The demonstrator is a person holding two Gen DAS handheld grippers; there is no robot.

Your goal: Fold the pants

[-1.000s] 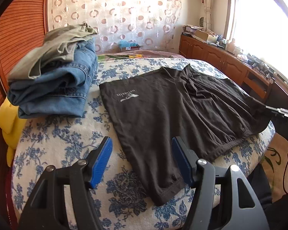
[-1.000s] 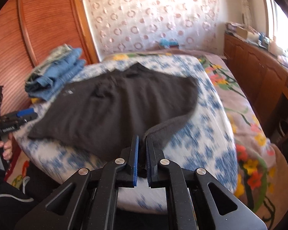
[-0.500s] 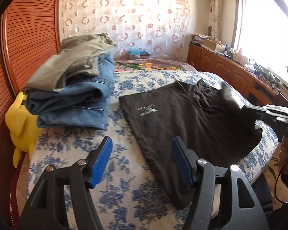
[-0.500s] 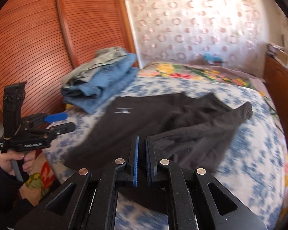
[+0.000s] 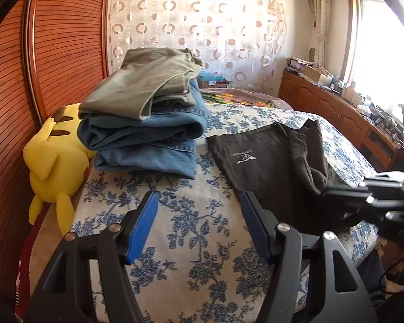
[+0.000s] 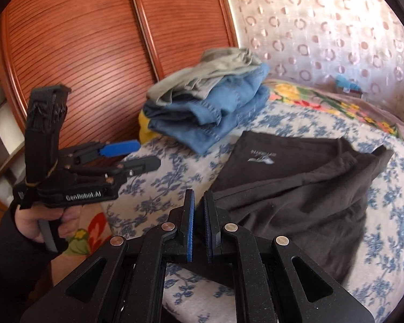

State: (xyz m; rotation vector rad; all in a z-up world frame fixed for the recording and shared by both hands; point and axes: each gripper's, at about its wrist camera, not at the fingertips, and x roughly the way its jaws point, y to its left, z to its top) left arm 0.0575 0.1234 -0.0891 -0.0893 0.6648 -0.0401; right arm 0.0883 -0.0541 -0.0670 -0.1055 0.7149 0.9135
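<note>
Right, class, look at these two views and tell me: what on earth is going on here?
A person is folding dark pants on a bed with a handheld gripper in each hand. The right gripper is shut on an edge of the pants, with one part already laid over the rest. The left gripper is open, holding nothing, above the floral bedspread beside the pants. A stack of folded jeans with a grey-green garment on top lies nearby, next to a yellow plush toy.

Before me the bed [image 5: 191, 231] in blue-flowered cover carries the dark pants [image 5: 272, 167], a stack of folded jeans [image 5: 148, 145], and a yellow plush [image 5: 54, 161]
</note>
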